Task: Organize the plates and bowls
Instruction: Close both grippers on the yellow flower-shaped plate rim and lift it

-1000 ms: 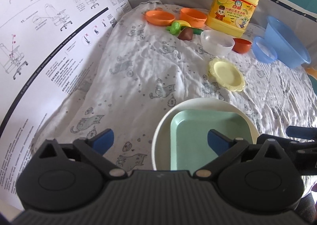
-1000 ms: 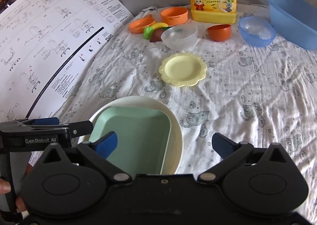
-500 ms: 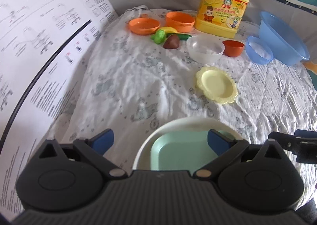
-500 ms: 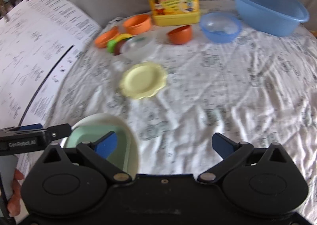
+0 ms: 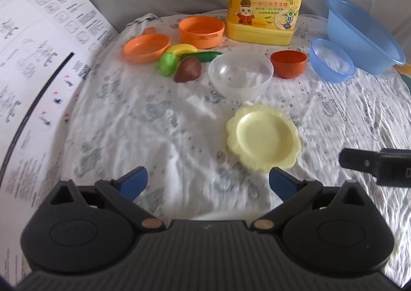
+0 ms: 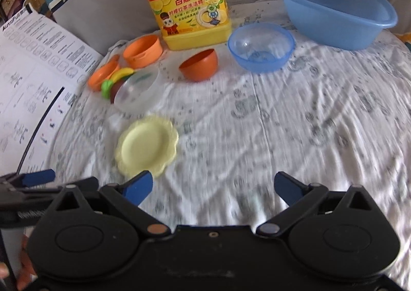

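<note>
A pale yellow scalloped plate point(image 5: 263, 138) lies on the cloth just beyond my left gripper point(image 5: 205, 182), which is open and empty. It also shows in the right wrist view point(image 6: 147, 146), left of my right gripper point(image 6: 214, 188), also open and empty. Behind it stand a clear bowl point(image 5: 240, 73), a small red-brown bowl point(image 5: 289, 63), a small blue bowl point(image 5: 331, 60), an orange plate point(image 5: 146, 47) and an orange bowl point(image 5: 201, 31). A white rim point(image 5: 218, 215) peeks out under my left gripper body.
A yellow detergent jug point(image 5: 267, 1) stands at the back, a big blue basin point(image 5: 362, 34) at the back right. Toy fruit and vegetables point(image 5: 185, 64) lie by the orange plate. A printed paper sheet point(image 5: 33, 73) covers the left side.
Both grippers have pulled forward and up from the white bowl holding the green square plate; it has dropped out of view. The yellow plate now sits close ahead.
</note>
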